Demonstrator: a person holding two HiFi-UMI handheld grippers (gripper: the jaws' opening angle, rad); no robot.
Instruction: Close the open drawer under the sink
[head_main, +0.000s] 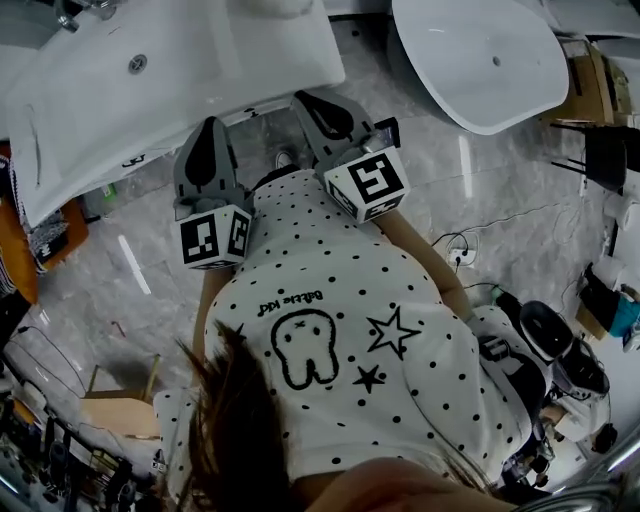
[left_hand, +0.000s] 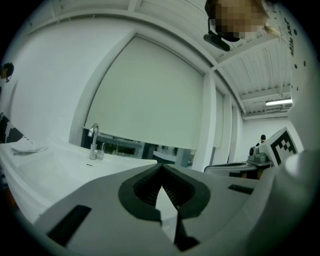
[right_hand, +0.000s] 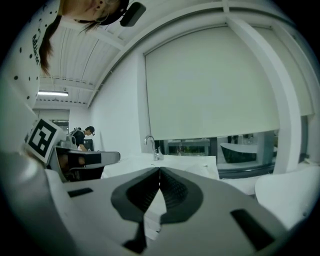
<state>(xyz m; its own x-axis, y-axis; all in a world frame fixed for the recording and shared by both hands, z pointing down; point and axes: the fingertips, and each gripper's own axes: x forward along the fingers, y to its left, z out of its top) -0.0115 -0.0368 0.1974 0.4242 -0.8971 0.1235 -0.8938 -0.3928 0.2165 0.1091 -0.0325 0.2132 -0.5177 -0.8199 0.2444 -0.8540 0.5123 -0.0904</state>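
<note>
A white sink (head_main: 200, 70) with a drain fills the upper left of the head view. No drawer under it shows in any view. My left gripper (head_main: 210, 128) is held level at the sink's front edge, its jaws shut with nothing between them. My right gripper (head_main: 308, 100) sits beside it to the right, tips at the sink's corner, also shut and empty. In the left gripper view the closed tips (left_hand: 161, 168) point over the sink top (left_hand: 55, 167) toward a chrome faucet (left_hand: 93, 142). The right gripper view shows the closed tips (right_hand: 160, 170) and the same faucet (right_hand: 151, 146).
A white bathtub (head_main: 480, 60) stands at the upper right on the grey marble floor (head_main: 100, 290). Cables and a socket strip (head_main: 460, 255) lie to the right, with equipment (head_main: 560, 360) beyond. Cardboard and racks (head_main: 90, 420) crowd the lower left. Another person (right_hand: 82, 137) stands far off.
</note>
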